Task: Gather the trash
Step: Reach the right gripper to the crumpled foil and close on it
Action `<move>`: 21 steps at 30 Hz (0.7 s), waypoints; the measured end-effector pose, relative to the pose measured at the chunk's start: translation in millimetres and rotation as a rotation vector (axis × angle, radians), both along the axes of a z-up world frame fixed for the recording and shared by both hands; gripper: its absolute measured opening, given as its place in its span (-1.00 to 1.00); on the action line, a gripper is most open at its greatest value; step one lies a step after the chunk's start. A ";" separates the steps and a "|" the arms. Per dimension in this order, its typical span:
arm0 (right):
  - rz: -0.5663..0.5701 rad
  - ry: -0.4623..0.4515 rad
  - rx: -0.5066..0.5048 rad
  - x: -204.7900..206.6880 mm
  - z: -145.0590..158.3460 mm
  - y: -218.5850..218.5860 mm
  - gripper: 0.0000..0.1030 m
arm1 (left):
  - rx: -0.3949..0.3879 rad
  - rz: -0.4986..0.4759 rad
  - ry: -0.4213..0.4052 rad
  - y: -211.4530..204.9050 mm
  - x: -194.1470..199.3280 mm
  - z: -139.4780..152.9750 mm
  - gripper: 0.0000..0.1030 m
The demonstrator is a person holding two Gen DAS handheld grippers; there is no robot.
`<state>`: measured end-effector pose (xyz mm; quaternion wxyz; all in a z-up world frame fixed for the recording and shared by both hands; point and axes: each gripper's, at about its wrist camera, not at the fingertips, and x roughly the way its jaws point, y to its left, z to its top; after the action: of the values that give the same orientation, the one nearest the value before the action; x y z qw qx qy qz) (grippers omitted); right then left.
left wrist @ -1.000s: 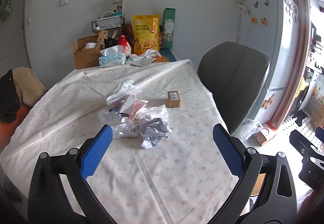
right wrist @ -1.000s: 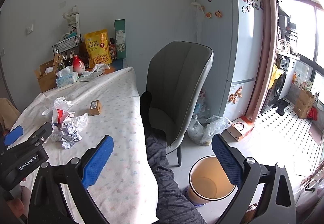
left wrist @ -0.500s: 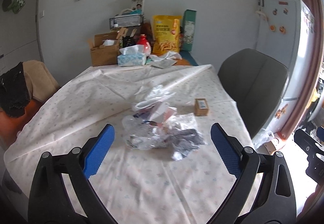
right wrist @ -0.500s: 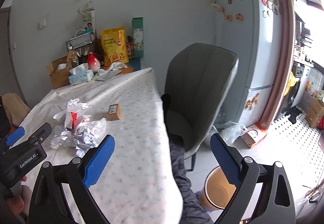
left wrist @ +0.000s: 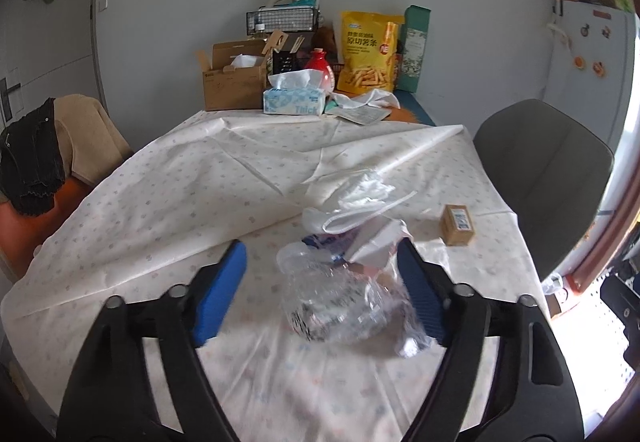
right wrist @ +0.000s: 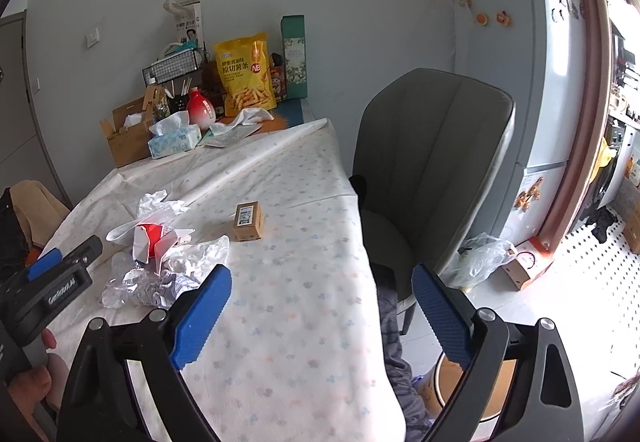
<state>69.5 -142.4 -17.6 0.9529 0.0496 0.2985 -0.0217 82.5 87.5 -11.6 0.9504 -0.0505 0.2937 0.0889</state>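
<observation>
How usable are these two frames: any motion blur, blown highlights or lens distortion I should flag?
Left wrist: crumpled clear plastic and nearby tablecloth smear with motion blur, the far clutter stays sharp; open left gripper frames it. Right wrist: floor by the fridge is blown out white, the near cloth is soft; right gripper open. Both: heavy fisheye bending and dark corner vignette.

Right wrist view: my gripper over the table edge, trash pile off to the left.

My right gripper (right wrist: 320, 310) hangs with its blue pads spread wide above the tablecloth (right wrist: 288, 342). I see the left gripper (right wrist: 52, 282) beside the crumpled trash pile (right wrist: 160, 262); a small cardboard box (right wrist: 249, 221) sits just right of it. The grey chair (right wrist: 432, 162) stands against the table, a bin (right wrist: 476, 386) on the floor below.
</observation>
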 end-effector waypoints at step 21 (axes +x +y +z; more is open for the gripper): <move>0.050 0.056 0.020 43.9 -22.7 28.6 0.69 | -0.075 0.004 0.042 11.4 59.2 -23.9 0.17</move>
<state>113.5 -113.8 -40.3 0.9439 0.0511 0.3263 0.0038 141.7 98.9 -35.5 0.9413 -0.0851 0.3166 0.0809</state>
